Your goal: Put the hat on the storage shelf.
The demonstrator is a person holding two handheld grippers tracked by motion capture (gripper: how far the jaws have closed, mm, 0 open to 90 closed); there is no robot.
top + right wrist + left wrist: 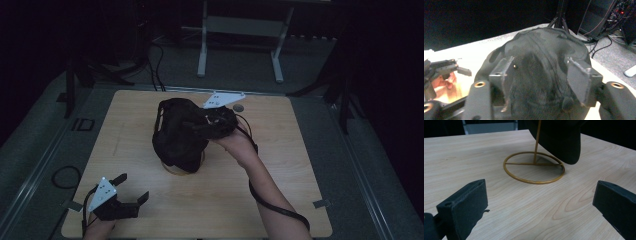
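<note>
A: What is the black thing?
B: A black cap of mesh-like fabric, draped over a thin gold wire stand whose ring base sits on the worktop near its middle.

A: And the right tool?
B: Up at the cap's top. Its jaws stand apart on either side of the fabric; I see no pinch.

A: The left tool?
B: Wide open, holding nothing, low at the near left corner.

A: The surroundings?
B: Pale wood-grain worktop, grey floor, a dim room, cables and a white frame behind.
</note>
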